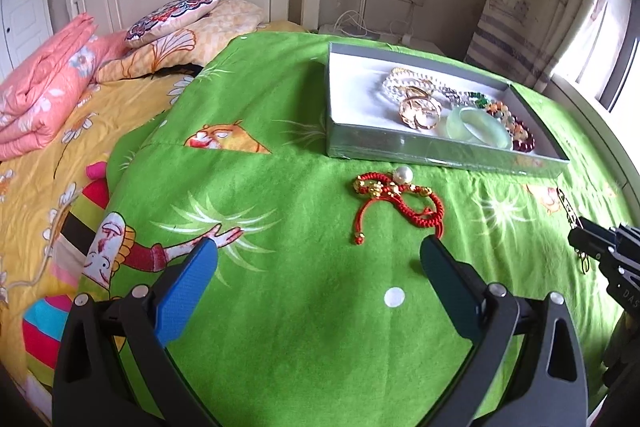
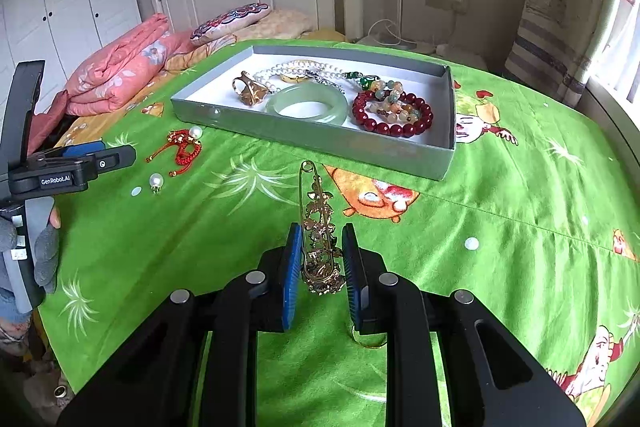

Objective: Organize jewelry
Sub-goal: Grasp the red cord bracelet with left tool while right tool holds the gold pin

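A grey box [image 1: 440,147] [image 2: 320,139] on the green blanket holds a jade bangle [image 2: 306,103], a dark red bead bracelet [image 2: 394,117], gold rings [image 1: 420,109] and pearl strands. A red cord bracelet [image 1: 400,203] [image 2: 182,149] with a pearl lies in front of the box. My left gripper [image 1: 320,259] is open and empty, just short of the red cord. My right gripper [image 2: 318,259] is shut on a gold brooch pin [image 2: 316,227] and holds it in front of the box. A loose pearl earring [image 2: 156,181] lies near the red cord.
The green cartoon blanket [image 2: 500,207] covers the bed. A folded pink quilt [image 1: 44,83] and pillows [image 1: 176,15] lie at the far left by the white headboard. A small gold ring [image 2: 370,341] lies under the right gripper. The window and curtain are on the right.
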Motion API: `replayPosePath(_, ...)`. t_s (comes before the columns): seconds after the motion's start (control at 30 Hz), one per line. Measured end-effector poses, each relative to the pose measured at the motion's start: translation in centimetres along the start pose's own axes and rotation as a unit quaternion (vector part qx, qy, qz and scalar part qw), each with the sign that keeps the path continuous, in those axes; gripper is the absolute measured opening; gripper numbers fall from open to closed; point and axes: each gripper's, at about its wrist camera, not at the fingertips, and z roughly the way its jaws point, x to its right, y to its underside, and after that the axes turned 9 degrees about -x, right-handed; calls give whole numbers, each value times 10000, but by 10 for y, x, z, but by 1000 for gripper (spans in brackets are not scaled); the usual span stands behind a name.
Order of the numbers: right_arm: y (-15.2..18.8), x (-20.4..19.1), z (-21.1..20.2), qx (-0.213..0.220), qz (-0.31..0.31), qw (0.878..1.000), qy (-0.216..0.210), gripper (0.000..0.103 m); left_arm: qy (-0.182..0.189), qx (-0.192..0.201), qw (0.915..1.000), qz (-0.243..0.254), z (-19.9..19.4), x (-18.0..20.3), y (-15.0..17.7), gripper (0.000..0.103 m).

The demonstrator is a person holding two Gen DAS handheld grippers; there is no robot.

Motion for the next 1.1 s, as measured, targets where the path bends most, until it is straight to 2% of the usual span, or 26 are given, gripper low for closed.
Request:
replayPosePath(0.27,1,1,-2,45,21,10000,-35,20,36,-288,9991,318,9,34,-12,100)
replayPosePath(0.37,1,2,-3,67,54,9999,-77,20,116,-486,9983,298,18,45,-22,100)
replayPosePath(0.5,1,3,-4,93,81,9998,-136,20,-6,-715,9972,215,37,53,-37,98)
replayPosePath(0.53,2,4,-5,106,92,9998,-156,20,-39,-764,9968,221,42,55,-40,94)
replayPosePath(0.57,2,5,-5,116,105,9997,-176,20,-174,-756,9966,273,45,57,-41,85)
replayPosePath(0.6,2,5,-5,122,121,9996,-205,20,-261,-676,9966,392,45,62,-42,70)
replayPosePath(0.63,2,6,-5,125,138,9996,-233,20,-167,-622,9966,514,43,65,-41,60)
replayPosePath(0.7,2,8,-5,134,168,9994,-286,20,-115,-616,9954,728,37,70,-39,11)
replayPosePath(0.77,2,10,-6,143,189,9992,-320,20,-94,-598,9946,848,33,72,-34,11)
replayPosePath(0.8,2,10,-6,149,186,9992,-328,20,-94,-521,9947,881,29,72,-31,4)
replayPosePath(0.9,3,7,-8,216,142,9993,-267,20,-16,-315,9957,870,17,65,-24,4)
replayPosePath(1.1,4,5,-13,346,161,9989,-274,20,152,-28,9968,787,-9,53,-31,4)
